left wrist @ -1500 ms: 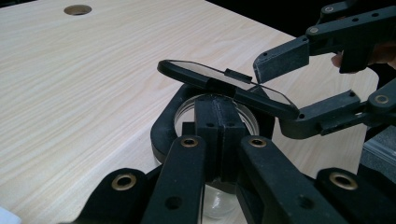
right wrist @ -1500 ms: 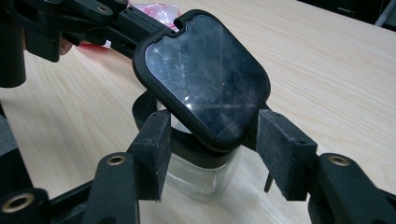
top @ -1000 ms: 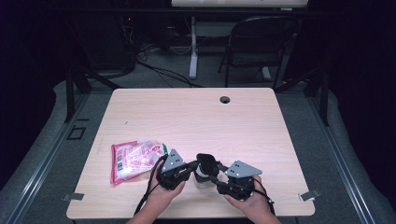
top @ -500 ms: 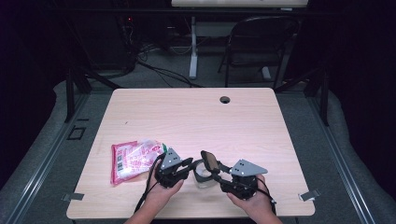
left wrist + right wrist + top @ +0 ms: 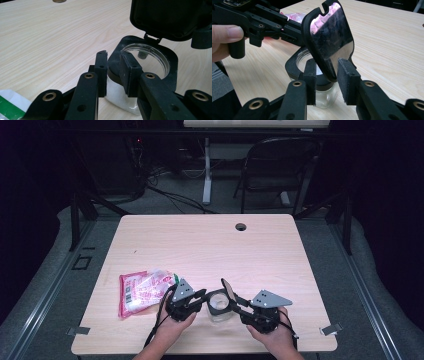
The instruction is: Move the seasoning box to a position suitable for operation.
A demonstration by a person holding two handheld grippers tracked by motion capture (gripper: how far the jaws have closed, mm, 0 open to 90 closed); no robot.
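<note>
A clear jar (image 5: 218, 306) with a black collar (image 5: 172, 62) stands near the table's front edge. Its hinged black lid (image 5: 227, 289) is swung up. My left gripper (image 5: 202, 296) comes from the left. Its jaws have just been opening, and in the left gripper view the gripper (image 5: 113, 53) still pinches the collar's near wall. My right gripper (image 5: 231, 301) comes from the right and has just been closing. In the right gripper view the gripper (image 5: 327, 61) has the lid's (image 5: 329, 37) lower edge between its pads, which do not clearly press it.
A pink and red snack bag (image 5: 142, 290) lies left of the left hand, close to the gripper. The wooden table (image 5: 200, 245) has a cable hole (image 5: 241, 226) at the back. A folding chair (image 5: 280, 165) stands beyond the far edge.
The lid has swung up to stand over the jar. The right jaws have drawn in around it. Both hands stay where they were.
</note>
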